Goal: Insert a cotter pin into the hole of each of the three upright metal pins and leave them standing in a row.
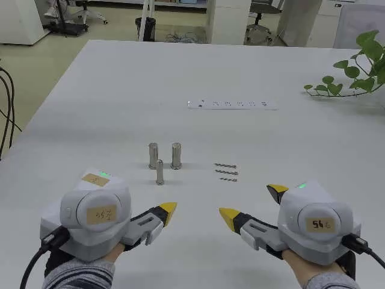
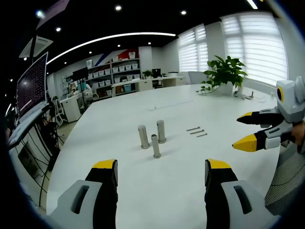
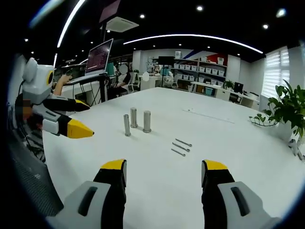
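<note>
Held the left gripper [image 1: 161, 218] and the right gripper [image 1: 252, 203] low over the near part of the white table [image 1: 90, 120], tips angled toward each other. Had the jaws of each spread wide with nothing between them, as seen plainly in both gripper views. Found the three metal pins [image 1: 176, 155] upright at mid-table, well ahead of the grippers: two side by side at the back, one just in front, so a cluster and not a row. Found the three cotter pins [image 1: 227, 172] lying flat and parallel near the right of that cluster, touching none of it. Could not make out the holes in the metal pins. Judged the work as not begun, at the reach for a first cotter pin. Called next, by that reading, for the right gripper to go forward and pinch one thin cotter pin off the flat surface, then for fine aim at a small hole, likely with the left gripper steadying the metal pin against tipping.
</note>
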Motion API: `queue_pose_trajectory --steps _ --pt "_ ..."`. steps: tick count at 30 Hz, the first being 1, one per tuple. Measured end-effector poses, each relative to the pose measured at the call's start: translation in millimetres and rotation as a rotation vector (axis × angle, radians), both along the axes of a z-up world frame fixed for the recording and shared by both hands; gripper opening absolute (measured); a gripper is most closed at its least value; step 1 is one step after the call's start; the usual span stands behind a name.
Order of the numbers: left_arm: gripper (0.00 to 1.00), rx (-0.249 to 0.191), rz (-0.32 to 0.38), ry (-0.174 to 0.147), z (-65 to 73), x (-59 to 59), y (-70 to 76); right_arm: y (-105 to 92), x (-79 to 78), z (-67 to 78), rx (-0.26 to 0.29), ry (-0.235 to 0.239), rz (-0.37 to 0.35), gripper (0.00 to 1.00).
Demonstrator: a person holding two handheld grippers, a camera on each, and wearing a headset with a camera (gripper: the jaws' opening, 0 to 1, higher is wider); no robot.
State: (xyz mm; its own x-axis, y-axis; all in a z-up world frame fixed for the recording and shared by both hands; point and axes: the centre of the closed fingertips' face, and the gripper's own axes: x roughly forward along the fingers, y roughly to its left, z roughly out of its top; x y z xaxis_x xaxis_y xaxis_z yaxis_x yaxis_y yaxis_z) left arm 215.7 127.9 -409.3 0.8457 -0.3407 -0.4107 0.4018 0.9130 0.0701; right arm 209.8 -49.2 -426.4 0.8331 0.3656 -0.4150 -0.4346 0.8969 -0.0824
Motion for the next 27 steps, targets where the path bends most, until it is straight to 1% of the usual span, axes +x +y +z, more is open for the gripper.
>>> queue_pose_trajectory --steps 3,9,11,19,27 --pt "0.72 0.007 -0.004 0.002 -0.7 -0.5 -0.5 -0.6 -0.2 -0.4 -0.002 0.003 -0.002 0.61" --pt "0.72 0.005 -0.004 0.007 -1.3 -1.1 -0.4 -0.4 -0.6 -0.4 0.002 0.007 -0.003 0.61" --pt "0.72 0.006 -0.005 0.013 -2.3 -1.5 -0.5 -0.6 -0.6 -0.5 0.001 0.008 -0.003 0.61" --pt "0.72 0.012 -0.009 0.014 -3.3 -1.8 -1.0 0.3 -0.7 -1.2 0.004 0.011 0.001 0.60" --pt "0.72 0.010 -0.012 0.016 -3.9 -1.9 -1.9 1.0 -1.0 -1.7 0.007 0.015 0.002 0.60"
